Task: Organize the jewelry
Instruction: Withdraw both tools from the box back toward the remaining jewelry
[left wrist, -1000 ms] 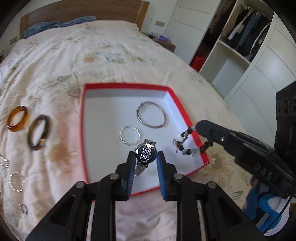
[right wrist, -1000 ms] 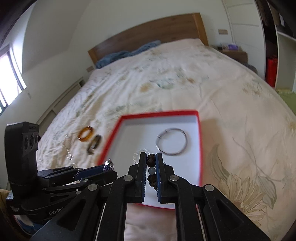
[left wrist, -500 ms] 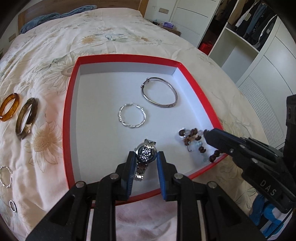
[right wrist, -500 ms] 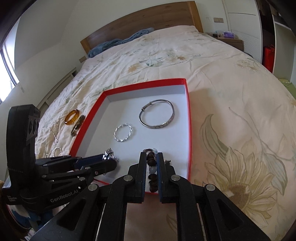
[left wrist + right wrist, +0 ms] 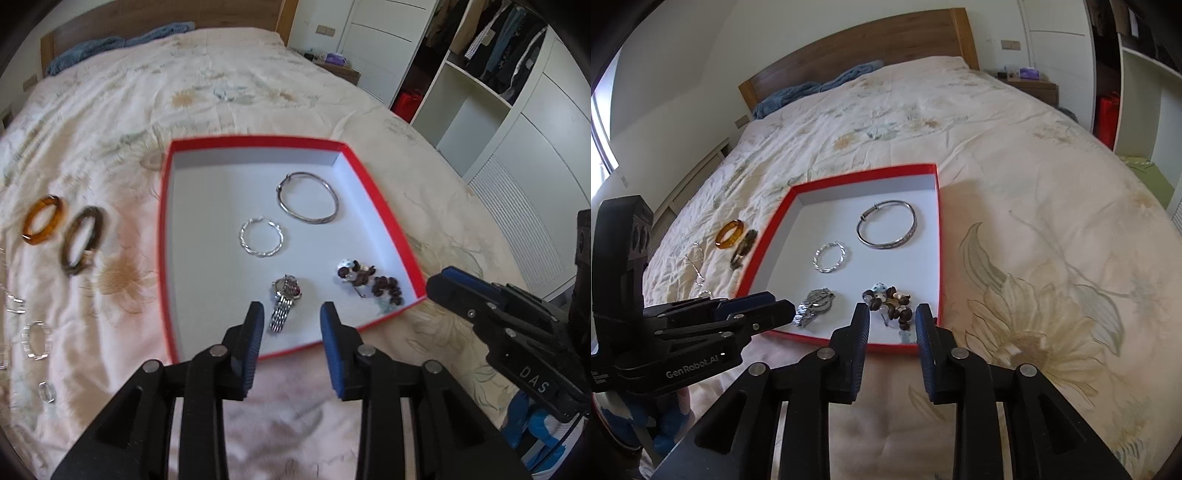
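The left hand-held gripper is hanging wide open and empty over the silver watch lying in the red box. The right hand-held gripper, equally spread, is holding nothing above the beaded bracelet, which is resting beside it on the bed.

Floral bedspread, wooden headboard, open wardrobe, bright daylight.

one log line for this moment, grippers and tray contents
left hand-held gripper open, empty | right hand-held gripper open, empty | watch, beads, two bangles in tray | two rings outside
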`<act>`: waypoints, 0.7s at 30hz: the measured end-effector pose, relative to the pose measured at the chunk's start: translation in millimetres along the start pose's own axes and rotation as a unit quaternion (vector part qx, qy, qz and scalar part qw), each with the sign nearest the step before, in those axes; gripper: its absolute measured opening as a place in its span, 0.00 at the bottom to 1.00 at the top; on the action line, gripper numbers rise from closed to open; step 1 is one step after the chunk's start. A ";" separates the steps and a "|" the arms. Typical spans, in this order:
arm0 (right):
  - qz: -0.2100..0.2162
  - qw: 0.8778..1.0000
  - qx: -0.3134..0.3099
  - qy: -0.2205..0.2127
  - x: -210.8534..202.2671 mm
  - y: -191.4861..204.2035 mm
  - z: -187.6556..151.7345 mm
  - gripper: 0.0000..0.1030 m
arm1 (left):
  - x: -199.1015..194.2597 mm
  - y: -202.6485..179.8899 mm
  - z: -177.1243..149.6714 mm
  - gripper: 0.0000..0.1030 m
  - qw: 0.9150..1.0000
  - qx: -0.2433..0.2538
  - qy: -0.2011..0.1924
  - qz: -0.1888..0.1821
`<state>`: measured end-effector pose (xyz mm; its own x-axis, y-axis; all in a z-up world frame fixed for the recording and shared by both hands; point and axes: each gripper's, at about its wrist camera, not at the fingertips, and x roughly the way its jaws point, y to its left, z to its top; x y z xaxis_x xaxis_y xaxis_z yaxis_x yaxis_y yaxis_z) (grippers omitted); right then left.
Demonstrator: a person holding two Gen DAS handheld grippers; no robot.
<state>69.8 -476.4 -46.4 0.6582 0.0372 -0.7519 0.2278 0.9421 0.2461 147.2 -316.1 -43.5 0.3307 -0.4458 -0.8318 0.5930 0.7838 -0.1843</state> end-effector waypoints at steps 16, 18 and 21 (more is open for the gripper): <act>0.005 0.999 -0.022 -0.049 -107.0 58.5 -28.2 0.33 | -142.6 -6.6 -50.9 0.34 0.995 0.018 -0.068 0.075; 0.010 0.998 -0.026 -0.056 -121.4 70.8 -33.7 0.33 | -160.0 -2.6 -59.1 0.34 0.994 0.014 -0.075 0.083; 0.015 0.997 -0.034 -0.068 -138.6 86.3 -41.2 0.33 | -186.8 2.9 -73.3 0.34 0.991 0.010 -0.090 0.098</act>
<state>-31.3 -386.4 53.9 0.7561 0.0251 -0.6540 0.1605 0.9617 0.2224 33.3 -199.0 73.0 0.5661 -0.3563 -0.7434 0.5178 0.8554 -0.0156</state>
